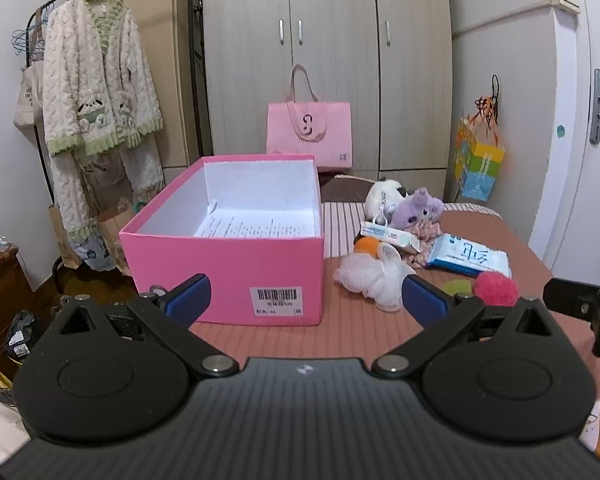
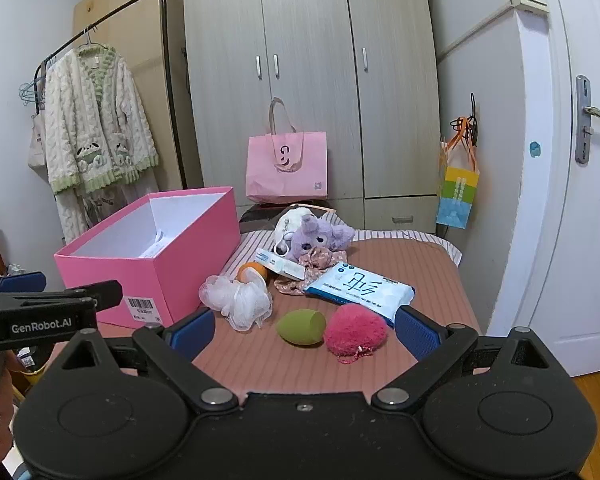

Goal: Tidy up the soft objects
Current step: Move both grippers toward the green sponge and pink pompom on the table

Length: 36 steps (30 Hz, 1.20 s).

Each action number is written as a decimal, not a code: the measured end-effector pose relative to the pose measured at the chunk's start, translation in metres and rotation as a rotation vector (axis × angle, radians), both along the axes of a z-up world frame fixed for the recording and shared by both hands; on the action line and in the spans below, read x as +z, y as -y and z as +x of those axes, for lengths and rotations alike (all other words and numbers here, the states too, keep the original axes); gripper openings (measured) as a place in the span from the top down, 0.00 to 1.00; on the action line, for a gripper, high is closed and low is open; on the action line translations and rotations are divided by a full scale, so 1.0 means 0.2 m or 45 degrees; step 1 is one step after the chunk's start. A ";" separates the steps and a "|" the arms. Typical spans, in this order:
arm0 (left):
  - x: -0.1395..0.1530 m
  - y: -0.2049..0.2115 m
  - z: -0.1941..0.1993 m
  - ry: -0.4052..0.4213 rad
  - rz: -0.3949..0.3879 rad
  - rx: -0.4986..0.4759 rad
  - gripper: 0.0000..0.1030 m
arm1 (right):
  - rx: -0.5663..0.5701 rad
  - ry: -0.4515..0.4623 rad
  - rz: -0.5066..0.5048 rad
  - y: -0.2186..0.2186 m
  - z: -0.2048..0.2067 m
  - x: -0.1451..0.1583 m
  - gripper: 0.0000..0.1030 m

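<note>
Box: pink cardboard box (image 2: 152, 264) stands open on the left part of the bed (image 1: 284, 340), its white inside bare except for a printed paper sheet (image 1: 252, 224) lying on the bottom; a barcode label sits on the near wall.
Soft things: heaped to the right of the box, all still outside it.
White mesh puff (image 2: 236, 300): nearest the box, just beside its right corner.
Orange ball (image 2: 252, 271): right behind the puff, touching it.
Green egg-shaped sponge (image 2: 301, 327): in front, next to the pink fluffy pompom (image 2: 356, 334), the two touching.
Purple plush toy (image 2: 316, 240): at the back of the heap, leaning on a white plush (image 2: 290, 220) behind it.
Floral fabric piece (image 2: 320, 264): crumpled under the plush toys, partly covered by a small white carton (image 2: 280, 266).
Wet-wipes pack (image 2: 360, 290): lies flat to the right, overlapping the floral fabric.
Left gripper (image 1: 306, 298): fingers spread wide and empty, hovering low over the bed, aimed at the box's near wall and the mesh puff (its dark body also shows at the left edge of the right wrist view).
Right gripper (image 2: 304, 330): fingers released and wide, nothing between them, framing the sponge and the pompom from the near side without touching either.
Background: pink paper bag (image 2: 287, 168) against the wardrobe (image 2: 312, 80), fluffy cream robe (image 1: 100, 80) on a rack at left, white door (image 2: 580, 200) at right.
</note>
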State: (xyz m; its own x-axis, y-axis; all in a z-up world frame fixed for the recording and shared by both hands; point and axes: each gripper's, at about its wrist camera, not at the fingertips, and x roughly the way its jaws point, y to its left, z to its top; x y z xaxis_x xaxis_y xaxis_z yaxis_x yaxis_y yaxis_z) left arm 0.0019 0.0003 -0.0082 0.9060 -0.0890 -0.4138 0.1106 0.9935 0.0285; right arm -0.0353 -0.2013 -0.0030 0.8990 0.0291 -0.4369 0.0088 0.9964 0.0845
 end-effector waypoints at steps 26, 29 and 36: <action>-0.03 0.00 0.01 -0.050 -0.034 0.015 0.00 | 0.002 -0.026 0.021 0.03 -0.01 -0.03 0.00; -0.02 0.00 0.01 -0.046 -0.044 0.019 0.00 | -0.009 -0.025 0.019 0.03 -0.01 -0.04 0.00; -0.03 0.00 0.01 -0.085 -0.043 -0.012 0.00 | -0.018 -0.028 -0.004 0.03 -0.03 -0.03 0.00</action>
